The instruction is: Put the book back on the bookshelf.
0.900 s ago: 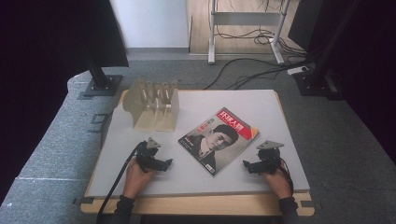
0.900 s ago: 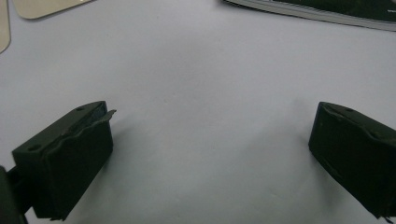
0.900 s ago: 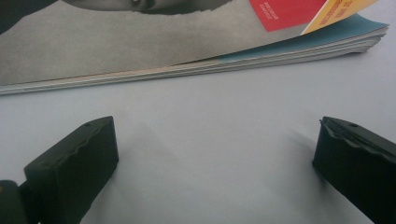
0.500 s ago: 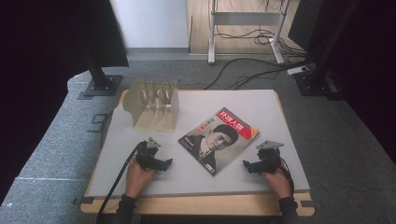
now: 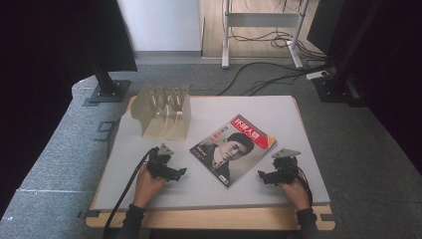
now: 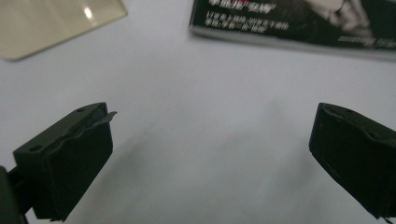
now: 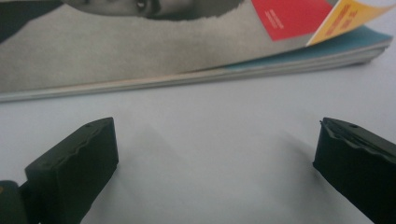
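A magazine [image 5: 234, 148] with a portrait cover and a red title block lies flat and turned at an angle in the middle of the white table top [image 5: 259, 107]. My left gripper [image 5: 182, 172] rests on the table just left of the magazine, pointing right, open and empty. In the left gripper view the magazine's edge [image 6: 289, 28] is at the top. My right gripper [image 5: 261, 176] rests to the right of the magazine's near corner, pointing left, open and empty. The right gripper view looks at the magazine's page edge [image 7: 196, 77] close ahead.
A beige file rack [image 5: 163, 112] with several upright dividers stands at the table's back left; its base [image 6: 51, 23] appears in the left gripper view. Monitor stands, cables and a metal frame are on the floor beyond the table.
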Demonstrator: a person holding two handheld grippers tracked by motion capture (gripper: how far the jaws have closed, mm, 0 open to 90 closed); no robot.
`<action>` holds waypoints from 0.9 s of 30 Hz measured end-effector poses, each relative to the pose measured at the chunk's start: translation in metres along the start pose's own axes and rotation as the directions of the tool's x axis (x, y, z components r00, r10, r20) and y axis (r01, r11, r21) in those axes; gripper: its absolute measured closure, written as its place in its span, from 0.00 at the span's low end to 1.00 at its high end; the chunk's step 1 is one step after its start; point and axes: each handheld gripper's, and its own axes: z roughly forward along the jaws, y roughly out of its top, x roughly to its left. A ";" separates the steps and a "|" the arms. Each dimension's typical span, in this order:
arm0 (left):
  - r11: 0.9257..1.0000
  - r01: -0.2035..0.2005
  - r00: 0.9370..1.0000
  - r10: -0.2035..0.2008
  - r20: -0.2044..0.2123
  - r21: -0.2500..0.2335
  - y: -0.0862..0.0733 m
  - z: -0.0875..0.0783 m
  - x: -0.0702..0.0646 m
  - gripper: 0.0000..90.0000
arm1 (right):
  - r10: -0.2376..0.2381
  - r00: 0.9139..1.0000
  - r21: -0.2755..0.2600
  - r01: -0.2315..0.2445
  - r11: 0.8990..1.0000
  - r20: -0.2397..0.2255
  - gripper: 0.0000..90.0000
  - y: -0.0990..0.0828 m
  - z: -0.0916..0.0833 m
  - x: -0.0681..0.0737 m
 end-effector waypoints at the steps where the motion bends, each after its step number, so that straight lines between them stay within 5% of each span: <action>1: 1.000 -0.007 1.000 0.007 -0.001 -0.002 0.006 0.000 -0.001 0.00 | -0.004 1.000 -0.015 0.004 1.000 -0.005 0.00 0.003 -0.001 0.000; 14: 0.998 -0.071 0.997 0.071 0.039 -0.002 0.045 0.010 -0.007 0.00 | -0.050 0.999 -0.061 0.049 0.997 -0.012 0.00 0.027 0.000 0.000; 27: 0.988 -0.152 0.986 0.149 0.081 0.032 0.081 0.038 -0.018 0.00 | -0.088 0.996 -0.077 0.086 0.993 -0.022 0.00 0.056 0.004 -0.009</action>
